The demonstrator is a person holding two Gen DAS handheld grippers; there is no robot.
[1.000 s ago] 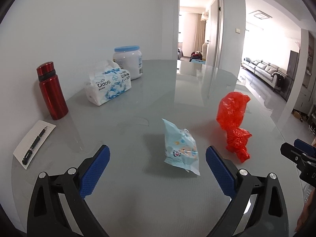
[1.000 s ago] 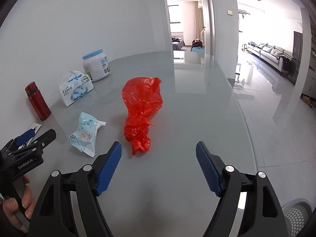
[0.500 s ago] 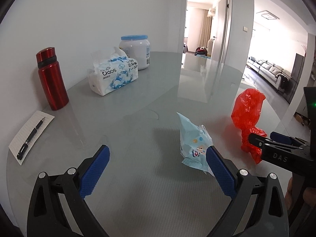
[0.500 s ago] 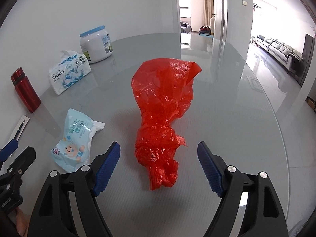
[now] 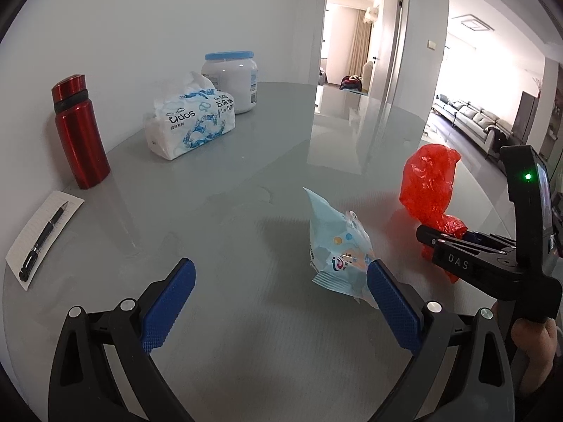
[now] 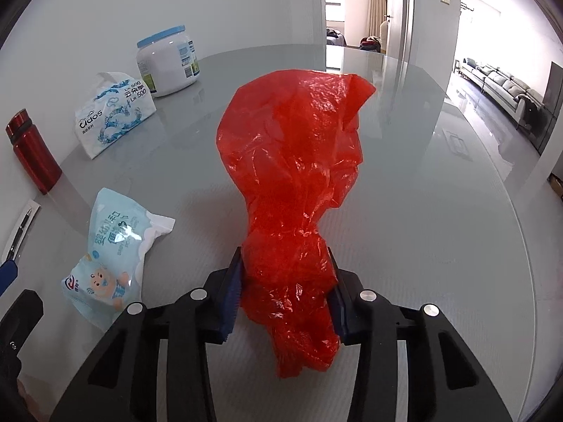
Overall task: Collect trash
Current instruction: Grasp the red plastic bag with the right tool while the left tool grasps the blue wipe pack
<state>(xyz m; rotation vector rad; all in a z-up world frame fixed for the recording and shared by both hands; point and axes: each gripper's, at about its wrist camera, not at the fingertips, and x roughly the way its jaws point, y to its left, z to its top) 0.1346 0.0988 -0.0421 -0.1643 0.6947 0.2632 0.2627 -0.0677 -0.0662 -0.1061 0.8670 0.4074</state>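
A red plastic bag lies on the round glass table. My right gripper is shut on the bag's bunched lower part, and the bag rises ahead of it. The bag also shows in the left wrist view, with the right gripper at its base. A light blue wet-wipe packet lies just ahead of my left gripper, touching the right fingertip. The left gripper is open and empty. The packet shows at the lower left in the right wrist view.
A red bottle, a tissue pack and a white jar with a blue lid stand at the far left by the wall. A notepad with a pen lies near the left edge. A doorway opens behind.
My right gripper moved forward and closed on the red bag's lower part. My left gripper moved forward and left, so the packet now sits by its right fingertip.
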